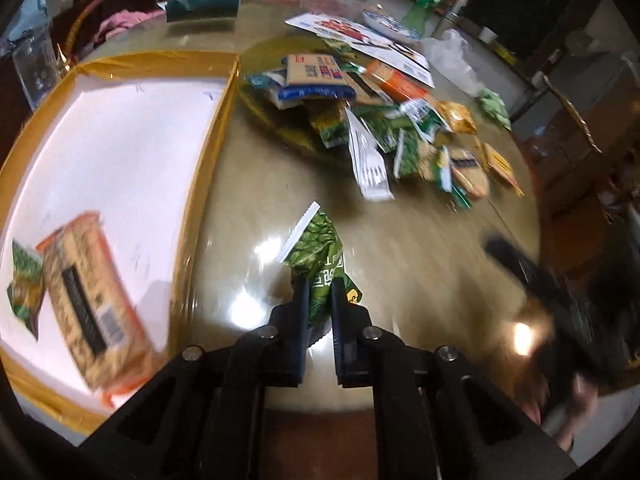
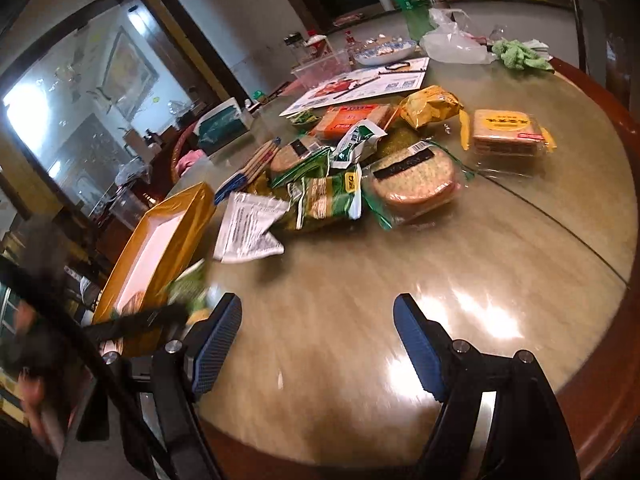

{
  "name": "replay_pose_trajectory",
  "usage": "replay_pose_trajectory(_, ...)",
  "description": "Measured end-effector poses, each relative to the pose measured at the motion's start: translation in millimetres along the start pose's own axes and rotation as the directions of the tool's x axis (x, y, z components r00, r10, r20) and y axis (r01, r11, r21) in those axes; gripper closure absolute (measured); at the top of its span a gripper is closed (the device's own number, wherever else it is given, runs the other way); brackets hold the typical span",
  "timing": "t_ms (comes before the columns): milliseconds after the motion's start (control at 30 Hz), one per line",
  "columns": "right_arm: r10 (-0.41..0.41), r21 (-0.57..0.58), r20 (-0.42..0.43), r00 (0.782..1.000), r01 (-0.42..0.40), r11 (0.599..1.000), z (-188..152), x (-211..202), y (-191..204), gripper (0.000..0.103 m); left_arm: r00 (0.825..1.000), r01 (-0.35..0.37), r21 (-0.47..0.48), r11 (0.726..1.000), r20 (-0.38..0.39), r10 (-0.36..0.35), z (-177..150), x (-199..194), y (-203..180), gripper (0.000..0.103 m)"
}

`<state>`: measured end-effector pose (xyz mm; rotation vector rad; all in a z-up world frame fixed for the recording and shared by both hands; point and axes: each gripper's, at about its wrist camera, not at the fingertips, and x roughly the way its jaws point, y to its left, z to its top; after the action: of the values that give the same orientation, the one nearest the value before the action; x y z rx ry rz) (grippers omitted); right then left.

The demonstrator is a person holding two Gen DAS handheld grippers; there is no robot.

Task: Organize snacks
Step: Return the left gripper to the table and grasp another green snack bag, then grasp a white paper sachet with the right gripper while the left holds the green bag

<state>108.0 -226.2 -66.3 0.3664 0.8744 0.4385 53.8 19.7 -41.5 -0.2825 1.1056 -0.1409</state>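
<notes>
**Green packet in the left gripper, box just beside**

While the right gripper [image 2: 318, 336] hangs over bare table [image 2: 360, 300] with its jaws wide apart and nothing between them, the left gripper [image 1: 320, 296] is clamped on a green packet [image 1: 316, 252] by its lower end. The packet sticks out ahead of the fingers above the table, its white crimped seal at the far tip, just right of the box [image 1: 208, 152] with the gold rim. Inside the box lie a cracker pack [image 1: 94, 300] and a small green packet [image 1: 26, 280], both at the near end; the rest of the white floor is bare.

The held packet looks light and soft, a thin crinkly film (probably slippery under the pads), so it will likely flop rather than stay rigid. A pinch across the flat body, as here, seems safer than the seal alone, and gentle pressure should spare whatever is inside.

The pile [image 2: 340, 176] of snacks sits mid-table, well apart from both grippers.
</notes>
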Motion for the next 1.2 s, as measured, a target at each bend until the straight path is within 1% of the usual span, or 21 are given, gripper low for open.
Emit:
replay_pose_trajectory(67, 0.018, 0.024, -0.021, 1.0, -0.018, 1.0, 12.3, 14.4, 2.6, 0.024, 1.0, 0.032, -0.003, 0.999, 0.001, -0.032, -3.3, -7.0, 5.8, 0.091)
replay_pose_trajectory(167, 0.075, 0.044, -0.076, 0.994, -0.072, 0.996, 26.1, 32.9, 14.3, 0.024, 0.999, 0.035, -0.006, 0.999, 0.035, -0.035, -3.5, -17.8, 13.7, 0.091)
replay_pose_trajectory(200, 0.098, 0.042, -0.082, 0.992, -0.095, 0.995, 29.9, 37.3, 22.6, 0.024, 0.998, 0.051, -0.011, 0.999, 0.044, -0.051, -2.3, -21.9, 17.1, 0.091)
replay_pose_trajectory(267, 0.116, 0.018, -0.096, 0.989, -0.115, 0.993, 35.6, 47.8, 39.1, 0.024, 0.996, 0.074, -0.013, 0.997, 0.058, -0.073, -0.6, -27.7, 20.2, 0.091)
replay_pose_trajectory(367, 0.09, -0.016, -0.123, 0.988, -0.092, 0.996, 43.2, 72.3, 62.4, 0.024, 0.992, 0.093, -0.001, 0.996, 0.089, -0.092, 2.0, -38.3, 22.3, 0.091)
replay_pose_trajectory(400, 0.068, -0.019, -0.136, 0.988, -0.071, 0.997, 45.9, 83.1, 67.1, 0.024, 0.991, 0.094, -0.001, 0.996, 0.098, -0.094, 3.1, -40.5, 23.3, 0.091)
replay_pose_trajectory(533, 0.008, -0.019, -0.17, 0.985, -0.012, 1.0, 49.8, 109.9, 72.1, 0.026, 0.989, 0.093, -0.008, 0.996, 0.117, -0.091, 3.1, -44.2, 28.2, 0.091)
replay_pose_trajectory(567, -0.021, -0.025, -0.166, 0.986, 0.017, 1.0, 47.8, 112.1, 71.5, 0.037, 0.988, 0.097, -0.011, 0.995, 0.119, -0.095, 2.9, -44.7, 29.4, 0.091)
replay_pose_trajectory(600, -0.048, -0.028, -0.155, 0.987, 0.044, 0.999, 44.0, 110.8, 69.4, 0.048, 0.988, 0.098, -0.013, 0.995, 0.123, -0.096, 3.4, -44.9, 30.8, 0.091)
replay_pose_trajectory(633, -0.064, -0.032, -0.142, 0.988, 0.06, 0.998, 41.3, 107.7, 68.7, 0.049, 0.988, 0.095, -0.014, 0.995, 0.126, -0.093, 3.4, -44.9, 31.1, 0.091)
replay_pose_trajectory(667, -0.066, -0.032, -0.139, 0.988, 0.062, 0.998, 38.5, 103.1, 67.2, 0.05, 0.988, 0.091, -0.014, 0.996, 0.127, -0.089, 3.7, -44.5, 31.2, 0.091)
replay_pose_trajectory(700, -0.061, -0.025, -0.142, 0.988, 0.058, 0.998, 35.0, 98.0, 65.2, 0.052, 0.989, 0.088, -0.015, 0.996, 0.124, -0.086, 4.0, -43.9, 30.4, 0.091)
replay_pose_trajectory(767, -0.058, -0.022, -0.148, 0.987, 0.055, 0.998, 27.9, 89.3, 61.0, 0.06, 0.989, 0.085, -0.013, 0.996, 0.118, -0.083, 4.4, -43.4, 27.7, 0.091)
replay_pose_trajectory(867, -0.023, -0.013, -0.164, 0.986, 0.022, 1.0, 14.3, 75.6, 56.7, 0.06, 0.988, 0.084, -0.001, 0.996, 0.127, -0.084, 4.4, -47.0, 20.6, 0.091)
replay_pose_trajectory(1033, -0.033, -0.074, -0.166, 0.986, 0.021, 0.997, -9.1, 54.8, 63.8, 0.061, 0.986, 0.086, 0.016, 0.996, 0.145, -0.087, -3.7, -52.0, 10.1, 0.091)
replay_pose_trajectory(1200, -0.017, -0.036, -0.142, 0.99, 0.012, 0.999, -21.8, 43.2, 60.9, 0.064, 0.988, 0.087, 0.024, 0.996, 0.129, -0.089, -13.2, -49.8, 3.0, 0.091)
